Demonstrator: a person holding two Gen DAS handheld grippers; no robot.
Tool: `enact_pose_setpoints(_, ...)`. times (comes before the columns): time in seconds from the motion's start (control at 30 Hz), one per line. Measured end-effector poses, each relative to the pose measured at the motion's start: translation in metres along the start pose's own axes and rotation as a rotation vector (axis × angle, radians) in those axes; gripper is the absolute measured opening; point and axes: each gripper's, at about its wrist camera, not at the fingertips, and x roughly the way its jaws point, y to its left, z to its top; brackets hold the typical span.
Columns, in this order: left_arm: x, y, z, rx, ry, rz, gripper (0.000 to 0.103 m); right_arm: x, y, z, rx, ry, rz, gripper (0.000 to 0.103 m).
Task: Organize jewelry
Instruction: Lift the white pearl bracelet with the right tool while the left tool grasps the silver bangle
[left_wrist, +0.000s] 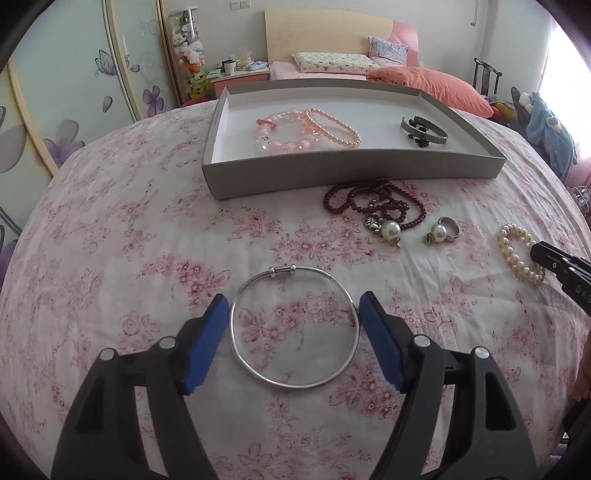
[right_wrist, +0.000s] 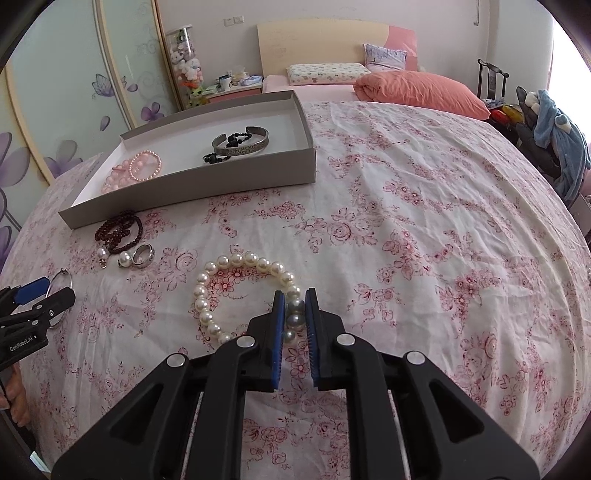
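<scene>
A thin silver bangle (left_wrist: 293, 268) lies flat on the flowered bedspread, and my left gripper (left_wrist: 294, 302) straddles it, both blue pads (left_wrist: 210, 343) touching its rim from either side. The right wrist view shows that gripper (right_wrist: 48, 291) and the bangle (right_wrist: 62, 275) at the left edge. My right gripper (right_wrist: 295, 295) is shut on a white pearl bracelet (right_wrist: 236, 260), with a few pearls pinched between its pads and the rest of the loop resting on the bed. In the left wrist view, its black tip (left_wrist: 539, 251) sits over the pearl bracelet (left_wrist: 513, 254).
A shallow grey tray (left_wrist: 351, 166) stands farther back, holding pink bead bracelets (left_wrist: 291, 136) and a metal cuff (left_wrist: 424, 129). In front of it lie a dark red bead strand (left_wrist: 373, 199), pearl earrings (left_wrist: 391, 230) and a ring (left_wrist: 450, 227). Pillows lie beyond.
</scene>
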Motion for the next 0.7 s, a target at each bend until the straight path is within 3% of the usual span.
enact_pose_setpoints(0.27, -0.003, 0.003, -0.003, -0.008, -0.011, -0.006, 0.070, -0.002, 0.000, 0.001, 0.005, -0.011, 0.028, 0.011)
enact_pose_setpoints(0.5, -0.007, 0.012, -0.004, -0.044, -0.016, 0.001, 0.070, -0.028, 0.006, 0.010, 0.001, -0.131, 0.083, 0.011)
enact_pose_setpoints(0.7, -0.019, 0.020, -0.002, -0.080, -0.067, 0.012, 0.070, -0.050, 0.022, 0.016, -0.031, -0.228, 0.155, 0.011)
